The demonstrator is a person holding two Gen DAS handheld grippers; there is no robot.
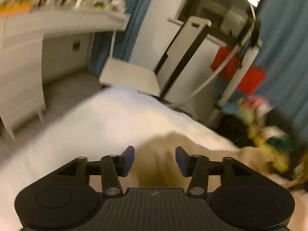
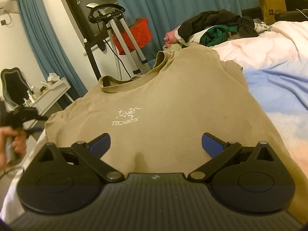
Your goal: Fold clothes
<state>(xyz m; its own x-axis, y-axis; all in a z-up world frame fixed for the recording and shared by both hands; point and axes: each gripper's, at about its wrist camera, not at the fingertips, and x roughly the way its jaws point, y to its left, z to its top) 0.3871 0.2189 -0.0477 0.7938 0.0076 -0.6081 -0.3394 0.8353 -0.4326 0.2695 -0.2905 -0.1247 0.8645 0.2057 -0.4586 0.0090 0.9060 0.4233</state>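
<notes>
We are looking at the tan T-shirt (image 2: 163, 100) lying spread flat, logo up, on the bed (image 2: 279, 88); no fold shows yet, and a pile of clothes (image 2: 215, 25) is waiting beyond. Both the left gripper (image 1: 155, 160) and right gripper (image 2: 156, 144) are hovering over the shirt, angled downward, jaws apart and gripping nothing.

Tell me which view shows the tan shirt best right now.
The right wrist view. There the tan shirt lies spread on the bed, with collar and chest logo sharp. The left wrist view is motion-blurred and catches only a tan fold between the open left gripper pads.
</notes>
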